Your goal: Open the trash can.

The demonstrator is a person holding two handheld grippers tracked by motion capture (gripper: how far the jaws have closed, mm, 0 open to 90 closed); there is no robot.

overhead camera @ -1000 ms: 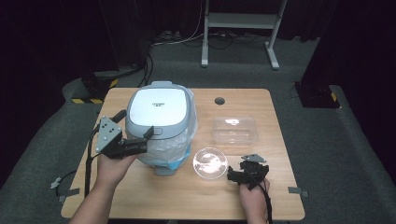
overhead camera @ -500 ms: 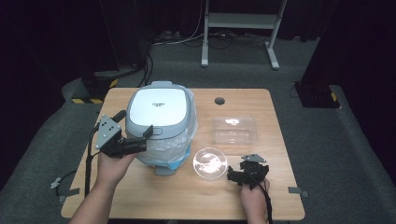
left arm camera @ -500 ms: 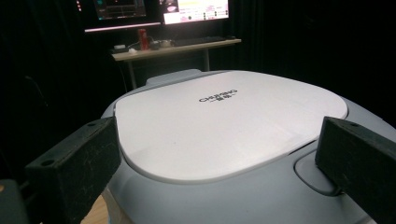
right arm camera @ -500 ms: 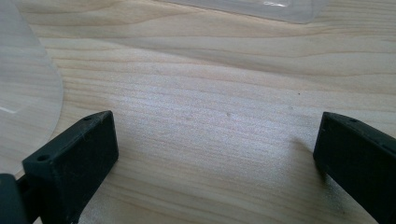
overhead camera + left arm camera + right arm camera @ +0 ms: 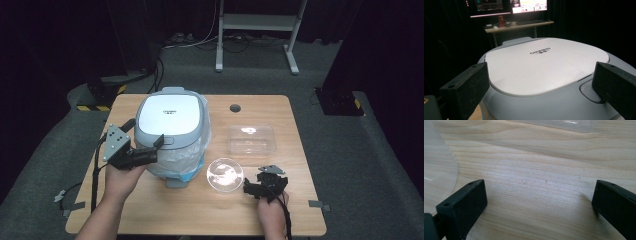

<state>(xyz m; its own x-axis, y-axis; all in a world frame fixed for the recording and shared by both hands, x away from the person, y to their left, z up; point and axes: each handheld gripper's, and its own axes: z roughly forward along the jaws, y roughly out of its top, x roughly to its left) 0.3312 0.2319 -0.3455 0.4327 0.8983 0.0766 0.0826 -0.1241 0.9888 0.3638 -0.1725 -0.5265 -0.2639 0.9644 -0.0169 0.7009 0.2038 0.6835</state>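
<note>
Left gripper: centre-left, jaws apart at the rice cooker's front edge.
Right gripper: lower right, jaws apart, beside the glass bowl.

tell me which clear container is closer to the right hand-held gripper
The round clear bowl, just beside the right hand-held gripper; the rectangular clear tray lies farther back.

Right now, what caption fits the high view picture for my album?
Left gripper open at the rice cooker; right gripper open beside the clear bowl.
</note>
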